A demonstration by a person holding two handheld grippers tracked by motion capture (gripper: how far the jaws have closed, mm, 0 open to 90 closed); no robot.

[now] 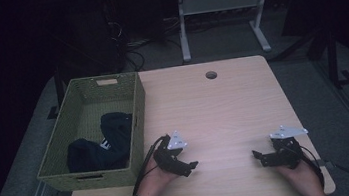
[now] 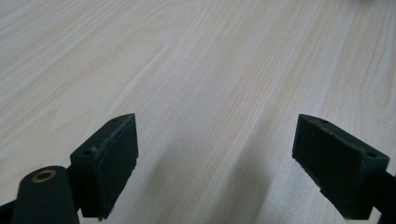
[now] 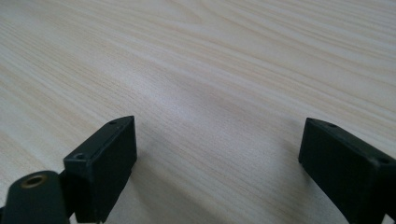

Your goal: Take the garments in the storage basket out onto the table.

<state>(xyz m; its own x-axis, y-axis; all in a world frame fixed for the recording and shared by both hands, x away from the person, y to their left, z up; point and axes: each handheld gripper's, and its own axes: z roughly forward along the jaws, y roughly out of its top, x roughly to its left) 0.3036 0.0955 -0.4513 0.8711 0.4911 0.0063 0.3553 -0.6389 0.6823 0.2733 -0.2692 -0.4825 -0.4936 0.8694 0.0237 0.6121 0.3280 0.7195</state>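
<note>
Your left gripper [image 1: 189, 165] rests low over the near part of the wooden table [image 1: 224, 107], a little left of centre, its jaws pointing right toward the middle of the board; in the left gripper view the left gripper [image 2: 215, 161] has its jaws spread wide, with bare wood grain between the two black pads and nothing held. Your right gripper [image 1: 257, 156] sits at the near right of the table, jaws pointing left toward the other one; in the right gripper view the right gripper [image 3: 217, 163] is just as wide apart, and again there is only bare tabletop between the pads. The two claws face each other across a stretch of plain wood, well apart; each carries a grey three-cornered plate on top, and a cable trails back along your hand.

The nearest thing to your left gripper is the green woven basket [image 1: 138, 125], standing at the left edge of the table, just beside and to the left of your left hand [image 1: 154, 178]; its right wall runs close past the back of that claw. Inside the basket lies a heap of dark clothing [image 1: 100, 147], bunched toward the near right corner, with a small light patch showing on it; it lies to the left of the left gripper, behind the jaws rather than in front of them, and well apart from your right gripper; whether the heap is one garment or several you cannot tell in this dim light.
</note>
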